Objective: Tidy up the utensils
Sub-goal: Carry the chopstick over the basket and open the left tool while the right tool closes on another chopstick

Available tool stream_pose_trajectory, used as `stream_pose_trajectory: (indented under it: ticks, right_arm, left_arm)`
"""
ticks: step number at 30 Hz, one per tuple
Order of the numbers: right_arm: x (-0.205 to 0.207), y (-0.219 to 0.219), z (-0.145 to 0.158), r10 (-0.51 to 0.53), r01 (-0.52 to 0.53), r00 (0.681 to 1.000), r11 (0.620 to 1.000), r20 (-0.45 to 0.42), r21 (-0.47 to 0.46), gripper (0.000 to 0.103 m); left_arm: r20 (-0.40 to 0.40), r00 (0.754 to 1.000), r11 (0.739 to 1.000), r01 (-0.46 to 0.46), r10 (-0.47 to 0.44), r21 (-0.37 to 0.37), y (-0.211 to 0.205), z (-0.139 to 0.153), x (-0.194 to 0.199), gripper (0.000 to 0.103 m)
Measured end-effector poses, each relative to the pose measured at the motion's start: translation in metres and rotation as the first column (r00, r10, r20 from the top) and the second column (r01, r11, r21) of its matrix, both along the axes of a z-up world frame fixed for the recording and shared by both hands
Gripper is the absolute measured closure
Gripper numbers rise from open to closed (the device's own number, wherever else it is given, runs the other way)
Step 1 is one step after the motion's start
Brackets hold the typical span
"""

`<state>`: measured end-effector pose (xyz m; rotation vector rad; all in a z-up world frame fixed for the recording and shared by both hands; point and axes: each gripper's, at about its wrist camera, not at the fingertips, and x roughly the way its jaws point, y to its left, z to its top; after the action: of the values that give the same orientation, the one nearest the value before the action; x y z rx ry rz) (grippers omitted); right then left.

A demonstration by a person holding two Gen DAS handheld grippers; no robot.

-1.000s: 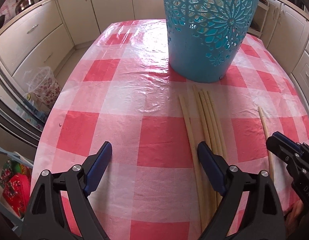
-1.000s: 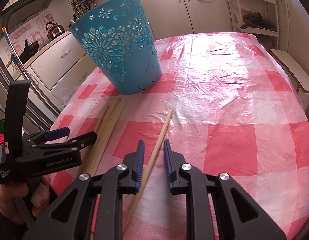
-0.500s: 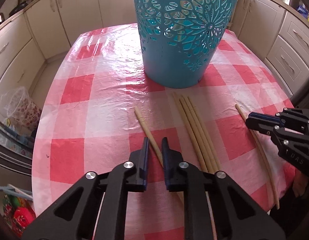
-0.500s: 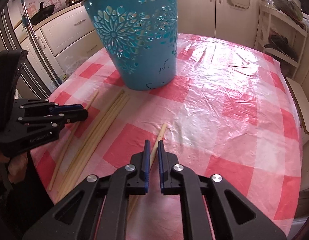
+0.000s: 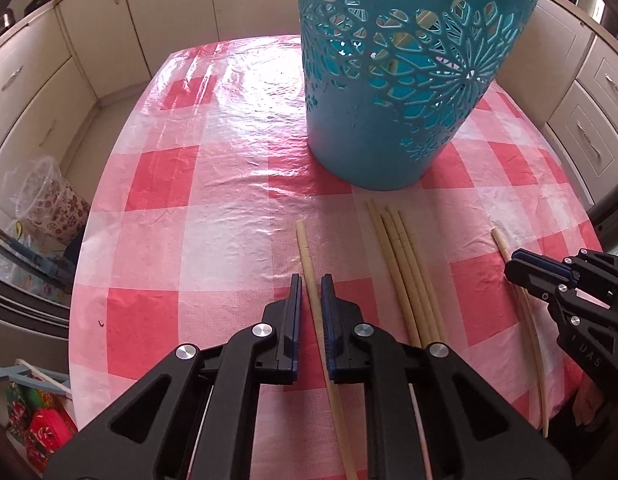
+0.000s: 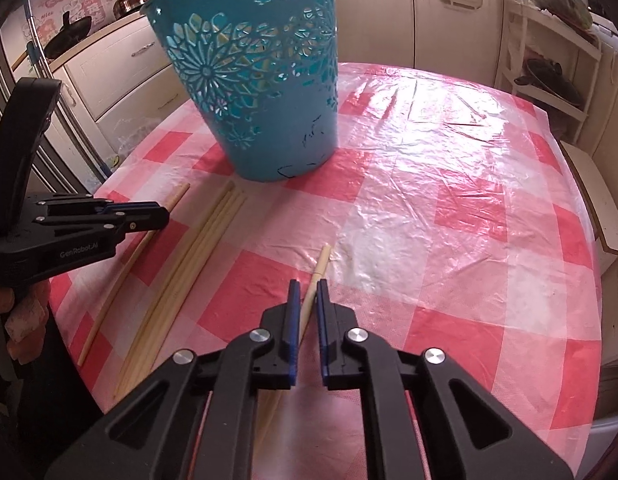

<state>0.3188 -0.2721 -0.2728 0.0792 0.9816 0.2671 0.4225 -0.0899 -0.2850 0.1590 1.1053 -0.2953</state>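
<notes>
The left gripper [image 5: 310,300] is clamped on a long pale wooden chopstick [image 5: 305,246], and the right gripper [image 6: 306,304] likewise pinches another pale wooden chopstick [image 6: 322,258]. A bundle of loose pale chopsticks [image 5: 405,264] lies between them on the red-and-white checked plastic tablecloth [image 5: 229,208]. Just beyond stands the upright turquoise plastic basket with flower cut-outs [image 5: 389,92], pale sticks faintly visible through its holes.

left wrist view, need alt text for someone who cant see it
The left gripper is shut on a single chopstick on a table with a red and white checked cloth. A bundle of loose chopsticks lies beside it, in front of a blue cut-out basket. At the right edge, the right gripper holds another chopstick.
</notes>
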Motion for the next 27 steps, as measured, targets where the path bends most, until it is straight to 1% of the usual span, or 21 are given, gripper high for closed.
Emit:
stream_pose_trajectory:
  ticks: [2, 4, 5, 6, 7, 8, 10, 11, 13, 15, 19, 22, 24, 27]
  right_arm:
    - [0.003, -0.004, 0.0, -0.004, 0.004, 1.0, 1.0, -0.017, 0.017, 0.094]
    - [0.004, -0.001, 0.0, 0.0, 0.0, 1.0, 1.0, -0.018, -0.003, 0.094]
    - [0.003, 0.001, 0.0, -0.003, 0.003, 1.0, 1.0, -0.013, -0.017, 0.094]
    - [0.002, 0.003, 0.001, -0.01, 0.01, 1.0, 1.0, -0.002, -0.03, 0.095]
    - [-0.001, 0.006, 0.0, -0.018, 0.019, 1.0, 0.999, 0.014, -0.041, 0.095]
    - [-0.004, 0.007, -0.001, -0.03, 0.032, 0.999, 0.998, 0.034, -0.045, 0.095]
    - [-0.009, 0.006, -0.002, -0.053, 0.055, 0.996, 0.998, 0.069, -0.033, 0.095]
    - [-0.01, 0.004, -0.002, -0.06, 0.062, 0.996, 0.998, 0.07, -0.027, 0.095]
    - [-0.009, -0.001, -0.003, -0.076, 0.076, 0.995, 0.997, 0.066, -0.004, 0.096]
    - [-0.008, -0.003, -0.003, -0.08, 0.08, 0.995, 0.997, 0.063, 0.008, 0.096]
    - [-0.009, 0.001, -0.003, -0.079, 0.081, 0.994, 0.997, 0.072, -0.02, 0.096]
    - [-0.01, 0.004, -0.003, -0.076, 0.08, 0.994, 0.996, 0.079, -0.042, 0.096]
    - [-0.01, 0.005, -0.003, -0.078, 0.081, 0.994, 0.996, 0.078, -0.04, 0.096]
    - [-0.011, 0.006, -0.003, -0.08, 0.083, 0.994, 0.996, 0.077, -0.034, 0.096]
  left_arm:
    - [0.004, 1.0, 1.0, -0.011, 0.011, 0.021, -0.001, 0.0, 0.002, 0.093]
    - [0.018, 1.0, 0.999, -0.016, 0.015, 0.043, -0.005, 0.0, 0.001, 0.093]
    - [0.032, 0.999, 0.998, -0.005, 0.003, 0.055, -0.008, 0.0, -0.001, 0.097]
    - [0.041, 0.999, 0.999, -0.003, 0.001, 0.052, -0.009, 0.0, -0.003, 0.098]
    - [0.042, 0.999, 1.0, -0.01, 0.009, 0.026, -0.007, 0.001, -0.007, 0.098]
    - [0.041, 0.999, 1.0, -0.022, 0.022, -0.018, -0.002, 0.003, -0.01, 0.098]
    - [0.081, 0.996, 0.996, -0.037, 0.043, -0.075, 0.007, 0.013, -0.023, 0.098]
    - [0.104, 0.993, 0.993, -0.04, 0.052, -0.107, 0.013, 0.02, -0.03, 0.098]
    - [0.15, 0.986, 0.982, -0.048, 0.076, -0.18, 0.026, 0.036, -0.045, 0.098]
    - [0.205, 0.974, 0.971, -0.049, 0.099, -0.234, 0.038, 0.057, -0.062, 0.098]
    - [0.303, 0.943, 0.946, -0.038, 0.141, -0.322, 0.058, 0.104, -0.077, 0.098]
    - [0.378, 0.914, 0.931, -0.002, 0.15, -0.364, 0.062, 0.141, -0.083, 0.098]
    - [0.42, 0.895, 0.922, 0.024, 0.152, -0.386, 0.062, 0.161, -0.087, 0.098]
    - [0.466, 0.871, 0.912, 0.056, 0.154, -0.406, 0.057, 0.188, -0.087, 0.098]
